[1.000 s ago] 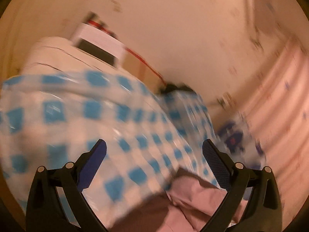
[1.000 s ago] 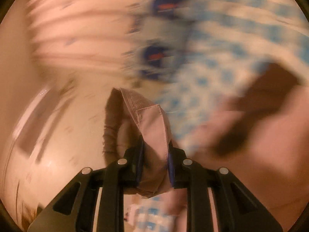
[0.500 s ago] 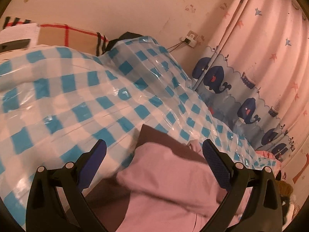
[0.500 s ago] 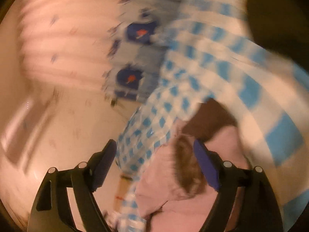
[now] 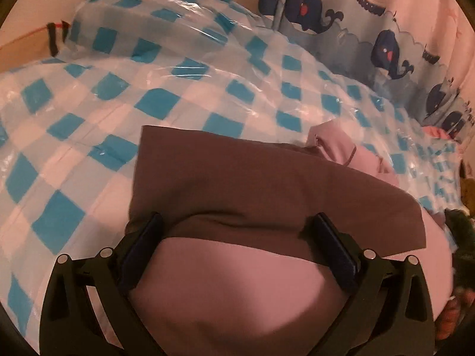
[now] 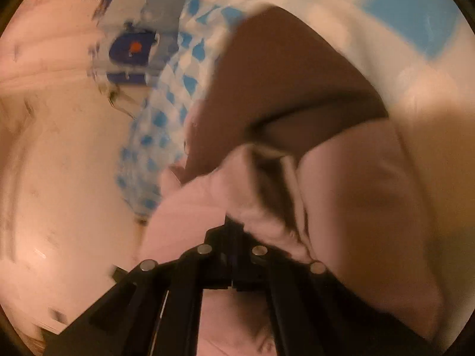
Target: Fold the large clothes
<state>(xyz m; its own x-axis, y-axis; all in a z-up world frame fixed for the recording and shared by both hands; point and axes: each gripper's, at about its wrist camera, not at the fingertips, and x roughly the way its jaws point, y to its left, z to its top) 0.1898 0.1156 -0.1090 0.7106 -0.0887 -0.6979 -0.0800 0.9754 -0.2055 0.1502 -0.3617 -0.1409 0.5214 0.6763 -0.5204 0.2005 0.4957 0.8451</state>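
Two tongs are yours: the left gripper point(image 5: 237, 234) gapes wide over the pink-and-brown garment point(image 5: 267, 184) on the blue-checked sheet point(image 5: 89, 112), while your right gripper point(image 6: 233, 231) pinches its pink fabric.

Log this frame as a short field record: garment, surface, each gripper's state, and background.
garment: pink and brown garment, partly folded, lying on the cover
surface: blue-and-white checked plastic cover
left gripper: open, jaws straddling the garment's pink-brown edge
right gripper: shut, pink cloth bunched at its tips; view blurred
background: pink curtain with whale print
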